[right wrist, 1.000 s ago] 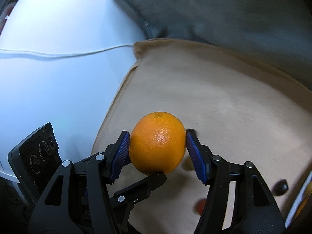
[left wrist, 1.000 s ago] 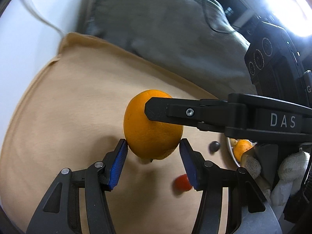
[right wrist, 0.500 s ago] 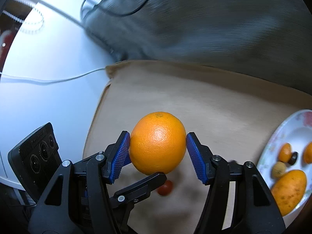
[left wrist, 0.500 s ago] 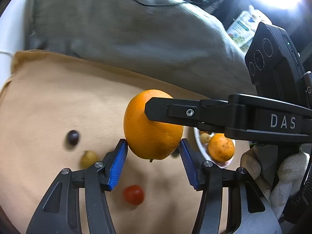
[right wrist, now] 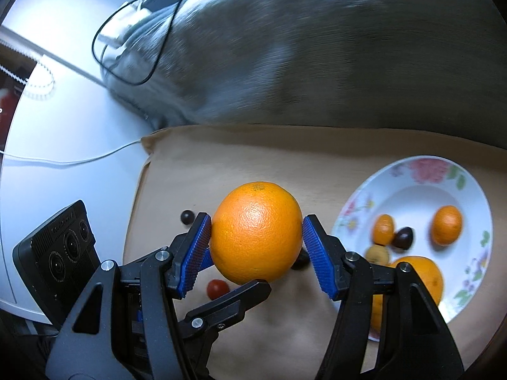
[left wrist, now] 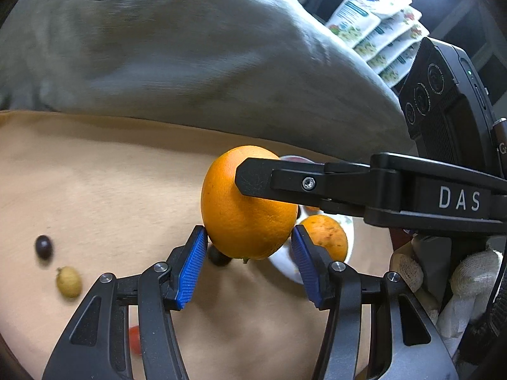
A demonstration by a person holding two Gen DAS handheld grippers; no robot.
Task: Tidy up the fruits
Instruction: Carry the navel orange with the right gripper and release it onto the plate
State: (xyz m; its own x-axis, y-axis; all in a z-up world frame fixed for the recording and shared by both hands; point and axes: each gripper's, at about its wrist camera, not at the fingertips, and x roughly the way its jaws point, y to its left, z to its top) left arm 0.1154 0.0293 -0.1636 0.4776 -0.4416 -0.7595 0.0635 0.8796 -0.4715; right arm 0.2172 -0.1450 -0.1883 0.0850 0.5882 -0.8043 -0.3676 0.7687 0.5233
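Observation:
One large orange [left wrist: 228, 209] [right wrist: 256, 231] hangs above the tan cloth [left wrist: 95, 190], gripped crosswise by both grippers. My left gripper [left wrist: 248, 253] is shut on its lower part, blue pads on either side. My right gripper [right wrist: 256, 240] is shut on its middle. Its black finger [left wrist: 285, 183] crosses the fruit in the left wrist view. To the right lies a flowered white plate [right wrist: 421, 163] with a small orange [right wrist: 446, 224], a bigger orange fruit [right wrist: 421, 275] and several small fruits. Loose on the cloth are a dark grape [left wrist: 43, 247], a yellowish fruit [left wrist: 68, 281] and a cherry tomato [right wrist: 217, 288].
A grey cushion [right wrist: 317, 47] with a black cable [right wrist: 126, 76] lies behind the cloth. A white table [right wrist: 63, 120] with a white cord sits to the left. Snack packets [left wrist: 374, 22] stand at the back right. A gloved hand [left wrist: 408, 272] holds the right gripper.
Both grippers moved together to the right over the cloth, still holding the orange. The plate with fruit came into view, and the loose small fruits slid leftward in the frames.

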